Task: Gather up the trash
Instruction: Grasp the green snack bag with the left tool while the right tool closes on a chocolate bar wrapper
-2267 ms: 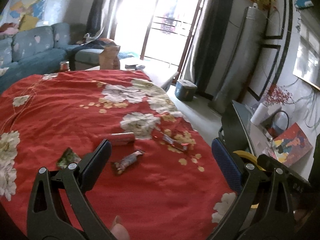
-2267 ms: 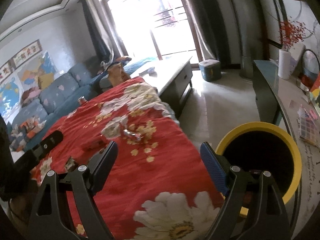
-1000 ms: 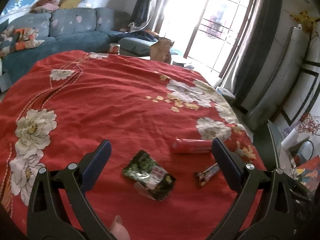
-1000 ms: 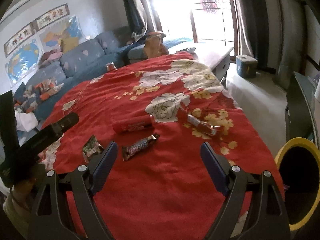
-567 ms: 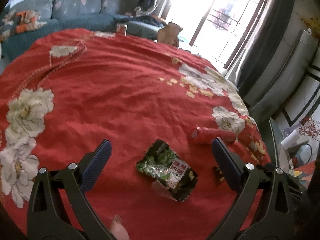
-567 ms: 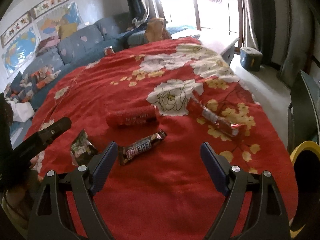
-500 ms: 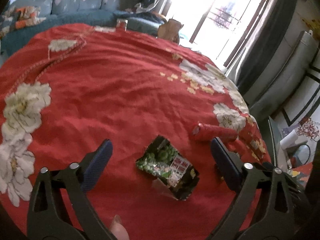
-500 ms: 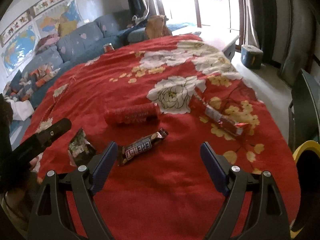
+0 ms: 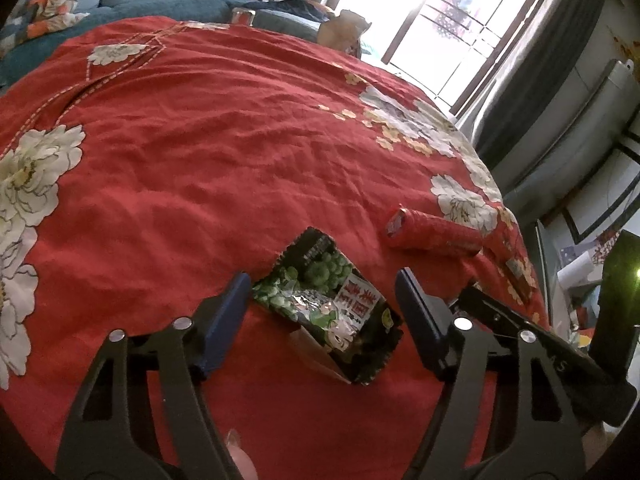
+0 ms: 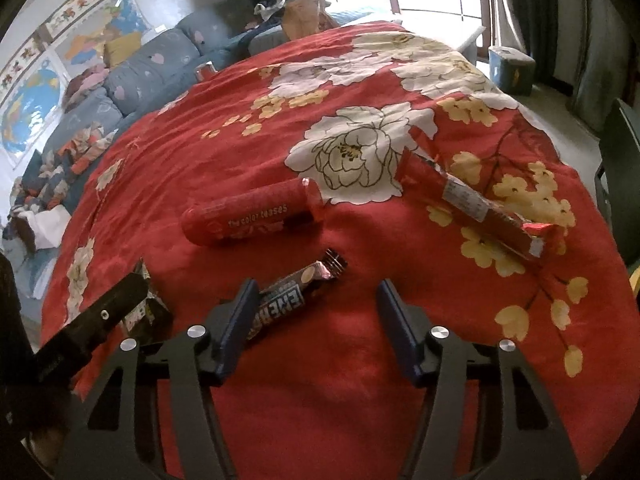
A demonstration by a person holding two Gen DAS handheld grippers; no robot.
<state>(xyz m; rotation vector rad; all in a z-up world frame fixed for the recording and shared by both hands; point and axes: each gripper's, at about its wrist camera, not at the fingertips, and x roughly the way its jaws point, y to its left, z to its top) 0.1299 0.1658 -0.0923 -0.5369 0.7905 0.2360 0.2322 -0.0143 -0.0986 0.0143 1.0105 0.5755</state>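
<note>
Closing on two separate pieces of trash, both pairs of jaws stand apart with nothing pressed between them yet.

In the left wrist view the left gripper (image 9: 322, 300) straddles the green packet (image 9: 330, 308), which lies flat on the red cloth (image 9: 200, 160) at lower centre of the frame. The packet's long axis runs diagonally from upper left to lower right, so it sits skewed across the gap instead of square to it. Its upper left corner is just beside the left pad, while its crumpled lower right end stops short of the right pad. The jaws are closing, and no pad presses on the foil.

In the right wrist view the right gripper (image 10: 314, 314) is lined up on the bar wrapper (image 10: 294, 292). The wrapper also lies on a diagonal, from lower left to upper right. Its lower left end is tucked against or behind the left pad, and I cannot tell if they touch. Its crimped upper right end points up the frame, well clear of the right pad. These jaws are closing too, on nothing so far.

The red tube (image 10: 250, 214) lies beyond the bar wrapper, long axis nearly level across the frame. The long wrapper (image 10: 474, 208) slants at upper right. Both are nearer the right gripper, I judge.

The packet's skew is what matters most: the pads would likely meet its corners first, so the foil may crumple or twist.
</note>
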